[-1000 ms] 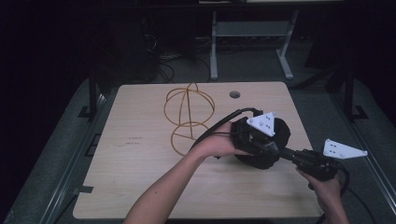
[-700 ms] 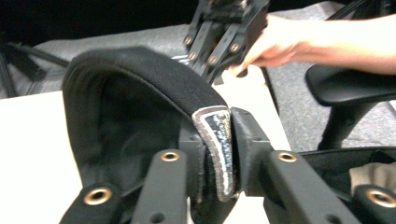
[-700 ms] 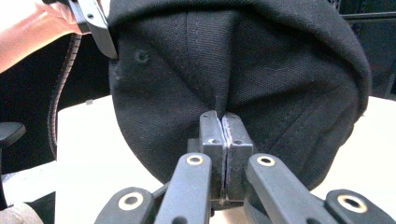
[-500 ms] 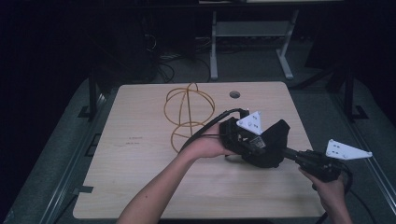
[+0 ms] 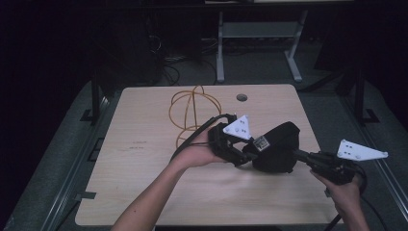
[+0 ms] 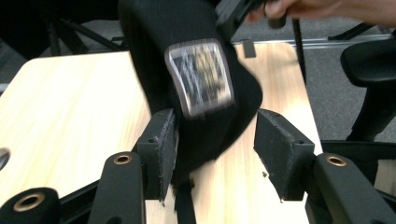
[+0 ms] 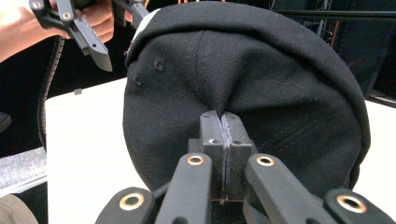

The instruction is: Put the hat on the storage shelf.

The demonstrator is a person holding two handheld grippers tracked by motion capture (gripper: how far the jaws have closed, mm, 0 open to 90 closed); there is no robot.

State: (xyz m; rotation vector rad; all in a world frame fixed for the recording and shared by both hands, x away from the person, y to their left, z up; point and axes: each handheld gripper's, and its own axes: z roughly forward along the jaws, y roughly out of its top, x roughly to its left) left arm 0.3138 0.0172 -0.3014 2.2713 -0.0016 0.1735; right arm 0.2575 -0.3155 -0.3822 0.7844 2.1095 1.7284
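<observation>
Wooden table [image 5: 144, 168] carries an orange wire frame [image 5: 192, 113] behind the black cap [image 5: 279, 147]. Right gripper [image 7: 222, 122] pinches the cap's cloth; left gripper [image 6: 215, 140], jaws just opening, stands spread around its brim

Both forearms are showing bare, no sleeves. Left gripper [image 5: 250, 156]: black body, brass-ringed screw holes along the jaw arms, square dark pads [image 6: 161, 151], grey three-cornered plate with small dots at 12 o'clock, black cable trailing toward 10 o'clock. Right gripper [image 5: 300, 155]: same black build, plate at 2 o'clock.
</observation>
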